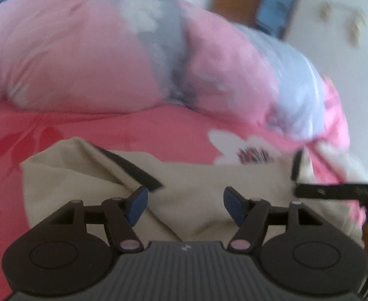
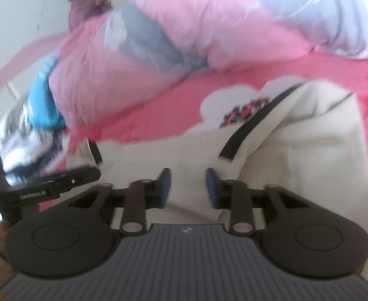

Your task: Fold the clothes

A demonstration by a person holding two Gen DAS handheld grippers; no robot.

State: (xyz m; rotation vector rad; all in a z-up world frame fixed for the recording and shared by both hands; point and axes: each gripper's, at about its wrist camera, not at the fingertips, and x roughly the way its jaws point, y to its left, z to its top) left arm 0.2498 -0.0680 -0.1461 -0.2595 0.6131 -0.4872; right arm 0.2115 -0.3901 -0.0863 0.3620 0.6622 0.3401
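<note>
A beige cloth garment with black strap trim (image 1: 88,175) is lying crumpled on a pink bedsheet printed with white flowers and red leaves (image 1: 139,130), just in front of both grippers; in the right wrist view the same garment (image 2: 296,155) is spreading from the lower middle out toward the right, one black strap running diagonally across it; behind it a puffy quilt in pink, grey and pale lilac patches (image 1: 71,57) is lying heaped along the back of the bed.

The left gripper (image 1: 185,204) is hovering over the garment with its blue-padded fingers (image 1: 139,204) standing well apart; nothing is sitting between them, and the cloth below looks untouched by the pads, though blur is making contact hard to judge; the right gripper (image 2: 187,188) is likewise poised above the beige cloth, its fingers parted by a narrower gap and pinching nothing.

At the right edge of the left wrist view a black bar of the other gripper is showing just above the garment's edge; at the left of the right wrist view a bright blue cloth item (image 2: 43,95) is lying beside the quilt, and a blurred person in a purplish top (image 2: 86,7) is showing against the white wall (image 2: 21,12).
</note>
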